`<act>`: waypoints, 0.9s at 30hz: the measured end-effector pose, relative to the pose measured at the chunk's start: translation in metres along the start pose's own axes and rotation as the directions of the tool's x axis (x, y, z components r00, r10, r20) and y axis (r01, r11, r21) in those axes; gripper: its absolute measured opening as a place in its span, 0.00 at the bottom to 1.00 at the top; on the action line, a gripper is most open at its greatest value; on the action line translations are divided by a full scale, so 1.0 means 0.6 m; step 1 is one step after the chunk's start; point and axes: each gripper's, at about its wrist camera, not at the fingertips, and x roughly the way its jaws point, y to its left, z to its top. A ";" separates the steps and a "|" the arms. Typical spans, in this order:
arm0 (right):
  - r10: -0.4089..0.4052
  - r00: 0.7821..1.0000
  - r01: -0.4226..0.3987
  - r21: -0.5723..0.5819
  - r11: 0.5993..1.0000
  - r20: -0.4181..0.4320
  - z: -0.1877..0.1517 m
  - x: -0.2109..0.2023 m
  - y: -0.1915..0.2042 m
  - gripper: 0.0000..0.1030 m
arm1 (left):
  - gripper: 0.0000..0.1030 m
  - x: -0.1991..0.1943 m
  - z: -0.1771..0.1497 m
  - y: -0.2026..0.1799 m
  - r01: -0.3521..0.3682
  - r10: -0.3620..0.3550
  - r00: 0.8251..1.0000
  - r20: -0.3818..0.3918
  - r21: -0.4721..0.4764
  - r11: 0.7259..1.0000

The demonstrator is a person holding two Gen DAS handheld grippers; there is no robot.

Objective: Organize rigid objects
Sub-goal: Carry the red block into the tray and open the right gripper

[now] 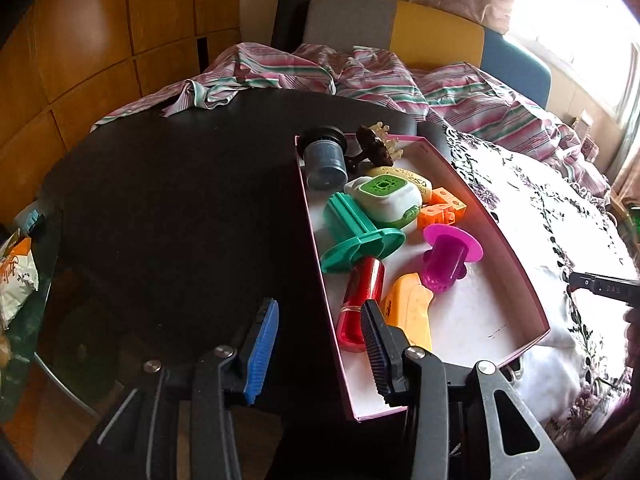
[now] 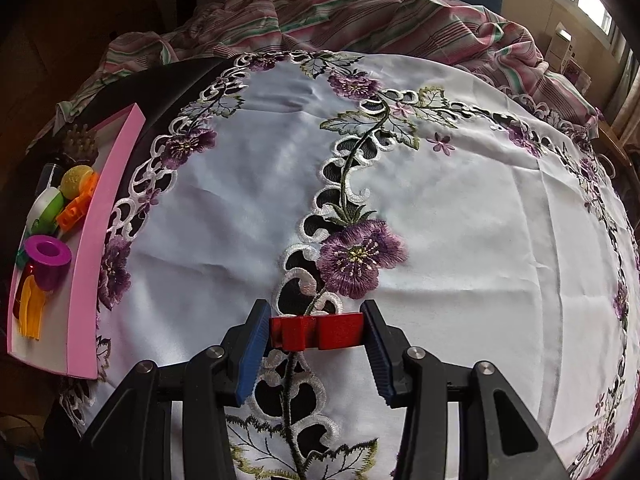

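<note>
A pink-walled box (image 1: 496,232) on the table holds several toys: a teal piece (image 1: 356,240), a magenta cup (image 1: 450,256), a red tube (image 1: 360,300), an orange block (image 1: 440,210) and a green-white case (image 1: 386,196). My left gripper (image 1: 320,344) is open and empty over the box's near left wall. My right gripper (image 2: 316,332) is shut on a red block (image 2: 316,332) above the embroidered cloth (image 2: 460,200). The box (image 2: 84,280) shows at the far left in the right wrist view.
A dark round table (image 1: 180,208) lies left of the box. Striped fabric (image 1: 360,76) is heaped at the back. A snack bag (image 1: 16,276) sits at the left edge. The white floral cloth (image 1: 560,220) covers the right side.
</note>
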 end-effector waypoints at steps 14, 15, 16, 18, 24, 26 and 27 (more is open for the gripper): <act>0.324 0.942 -0.292 -0.254 0.922 0.092 0.008 -0.108 0.204 0.45 | 0.46 0.004 -0.002 0.016 -0.008 0.008 1.000 0.000 -0.040 0.999; 0.341 0.936 -0.305 -0.287 0.908 0.083 0.006 -0.111 0.227 0.45 | 0.46 0.004 -0.002 0.018 -0.010 0.010 1.000 0.002 -0.041 0.999; 0.357 0.931 -0.319 -0.318 0.893 0.070 0.005 -0.111 0.249 0.45 | 0.46 0.003 -0.002 0.019 -0.009 0.009 1.000 0.002 -0.044 0.999; 0.355 0.934 -0.315 -0.384 0.868 0.036 0.001 -0.101 0.292 0.45 | 0.46 0.003 -0.002 0.023 -0.008 0.008 1.000 0.001 -0.050 0.999; 0.276 0.958 -0.279 -0.484 0.829 -0.081 0.002 -0.029 0.363 0.45 | 0.47 0.005 -0.005 0.034 -0.010 0.010 1.000 -0.004 -0.068 0.998; 0.239 0.968 -0.246 -0.487 0.838 -0.077 0.010 -0.008 0.373 0.45 | 0.47 0.007 -0.006 0.037 -0.011 0.010 1.000 -0.006 -0.075 0.997; 0.234 0.969 -0.242 -0.479 0.844 -0.077 0.016 0.002 0.373 0.45 | 0.47 0.008 -0.006 0.038 -0.010 0.010 1.000 -0.008 -0.076 0.997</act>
